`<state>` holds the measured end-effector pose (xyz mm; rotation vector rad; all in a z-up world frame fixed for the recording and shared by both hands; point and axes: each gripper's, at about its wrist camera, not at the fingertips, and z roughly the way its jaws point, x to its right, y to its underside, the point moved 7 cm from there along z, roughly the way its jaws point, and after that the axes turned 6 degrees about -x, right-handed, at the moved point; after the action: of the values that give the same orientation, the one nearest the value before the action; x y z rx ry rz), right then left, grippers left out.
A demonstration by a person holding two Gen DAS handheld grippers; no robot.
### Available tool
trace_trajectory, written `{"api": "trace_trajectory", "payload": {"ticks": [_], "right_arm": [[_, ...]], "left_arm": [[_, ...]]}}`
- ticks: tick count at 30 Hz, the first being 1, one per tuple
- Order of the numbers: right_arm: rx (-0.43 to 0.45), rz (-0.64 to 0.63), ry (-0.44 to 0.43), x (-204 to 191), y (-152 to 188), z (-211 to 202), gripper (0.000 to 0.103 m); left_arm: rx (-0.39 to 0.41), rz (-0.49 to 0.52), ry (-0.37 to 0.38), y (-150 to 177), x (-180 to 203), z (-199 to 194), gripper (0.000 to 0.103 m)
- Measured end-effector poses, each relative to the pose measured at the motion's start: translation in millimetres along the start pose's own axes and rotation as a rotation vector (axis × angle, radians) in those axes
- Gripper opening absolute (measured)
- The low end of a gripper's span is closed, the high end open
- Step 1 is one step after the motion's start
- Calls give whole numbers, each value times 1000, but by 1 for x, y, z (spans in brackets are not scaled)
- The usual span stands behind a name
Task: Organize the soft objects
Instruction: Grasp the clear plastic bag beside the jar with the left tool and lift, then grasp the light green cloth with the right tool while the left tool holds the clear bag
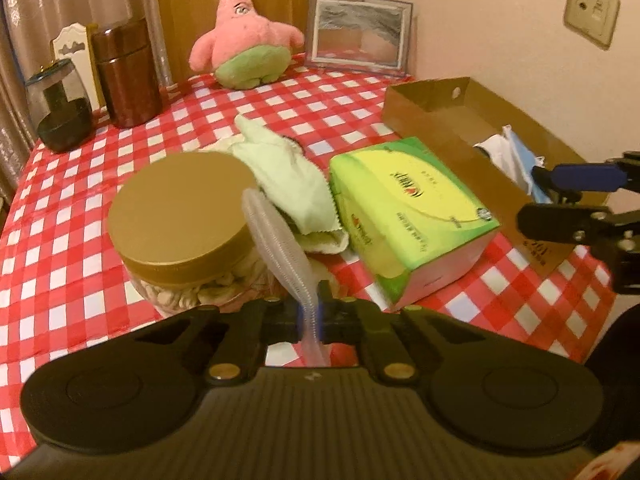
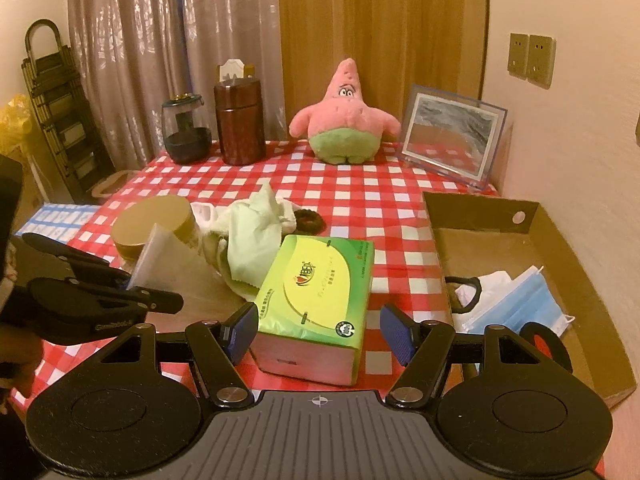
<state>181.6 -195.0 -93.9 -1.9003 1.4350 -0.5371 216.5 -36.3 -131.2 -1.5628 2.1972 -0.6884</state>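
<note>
While left gripper (image 1: 310,312) pinches a translucent pouch (image 1: 276,240), right gripper (image 2: 320,330) gapes.

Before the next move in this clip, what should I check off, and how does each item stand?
1. Left gripper shut on the translucent pouch: ok.
2. Right gripper open around the tissue pack, not clamped on it: ok.
3. Cardboard box has bare floor behind the face masks: ok.
4. Pouch free of the green cloth beside it: cannot tell.
5. Gold-lidded jar upright: ok.
</note>
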Motion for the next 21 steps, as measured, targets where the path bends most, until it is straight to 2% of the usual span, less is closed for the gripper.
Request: {"api": "trace_trajectory", "payload": {"ticks": [6,14,21], "right_arm": [[17,-16,-5,-3,-8,-3,67],[44,-53,-10,-8,-23,-4,67],[60,-84,-14,-8,-35,-1,67]], "left_arm": [[45,11,37,-12,3,-32,4],[143,22,84,-46,-5,-89,4],[228,45,59,-76,-15,-129,4]]}}
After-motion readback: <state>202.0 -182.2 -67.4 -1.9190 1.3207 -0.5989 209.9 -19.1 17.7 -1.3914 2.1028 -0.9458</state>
